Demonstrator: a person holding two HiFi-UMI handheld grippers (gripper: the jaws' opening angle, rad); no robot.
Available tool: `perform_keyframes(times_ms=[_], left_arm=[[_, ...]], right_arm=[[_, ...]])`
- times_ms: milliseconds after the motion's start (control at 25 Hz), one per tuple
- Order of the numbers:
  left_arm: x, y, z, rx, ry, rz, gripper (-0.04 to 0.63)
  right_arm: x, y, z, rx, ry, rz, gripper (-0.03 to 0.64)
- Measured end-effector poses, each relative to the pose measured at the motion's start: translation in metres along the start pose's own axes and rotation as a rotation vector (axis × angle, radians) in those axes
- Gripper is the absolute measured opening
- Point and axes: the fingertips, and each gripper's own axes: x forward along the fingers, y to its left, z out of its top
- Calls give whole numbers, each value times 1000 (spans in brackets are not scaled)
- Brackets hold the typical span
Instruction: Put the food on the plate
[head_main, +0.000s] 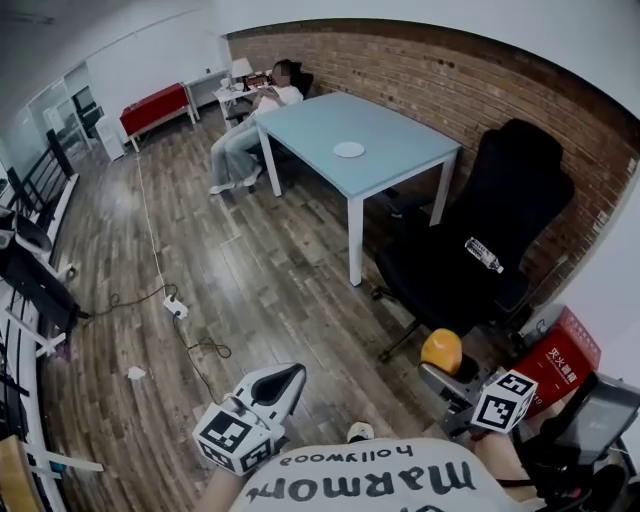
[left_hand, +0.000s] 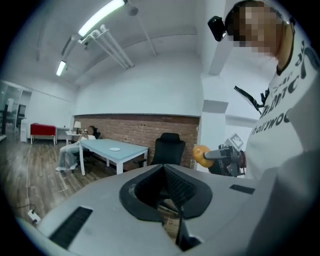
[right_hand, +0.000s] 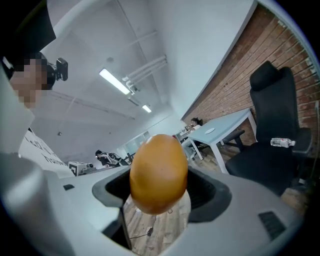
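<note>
An orange, egg-shaped piece of food (head_main: 441, 350) (right_hand: 158, 172) is clamped in my right gripper (head_main: 437, 368) (right_hand: 158, 196), held in the air at the lower right, close to my body. It also shows in the left gripper view as an orange food (left_hand: 200, 155). A small white plate (head_main: 349, 149) (left_hand: 115, 149) (right_hand: 209, 130) lies on the light blue table (head_main: 400, 150) far ahead across the room. My left gripper (head_main: 284, 380) (left_hand: 165, 173) hangs at the lower left, shut, with nothing between its jaws.
A black office chair (head_main: 500, 230) with a water bottle (head_main: 483, 254) on its seat stands between me and the table. A red box (head_main: 560, 360) sits at the right. A power strip (head_main: 176, 306) and cable lie on the wood floor. A person sits behind the table.
</note>
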Motion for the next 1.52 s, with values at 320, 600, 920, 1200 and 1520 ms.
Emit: perform_keyframes(times_ms=[320,600,920,1200,1520], left_arm=[[69,47,29,-105,-57,6,6],[113,73,16,-159,-47,-5,6],[142,80,0,-189,-23,-15,6],[145,108,-12,-272,-8,-1,6],[199,162,2,-321,-36,-60,6]], right_arm=[[39,-63,30,14,45,0,318],[67,-92,49,-37,59,7,318],[99,-105,44,2,70,39,318],[112,-111,33,31,113,16,319],[154,-141,51,51,98,-36,319]])
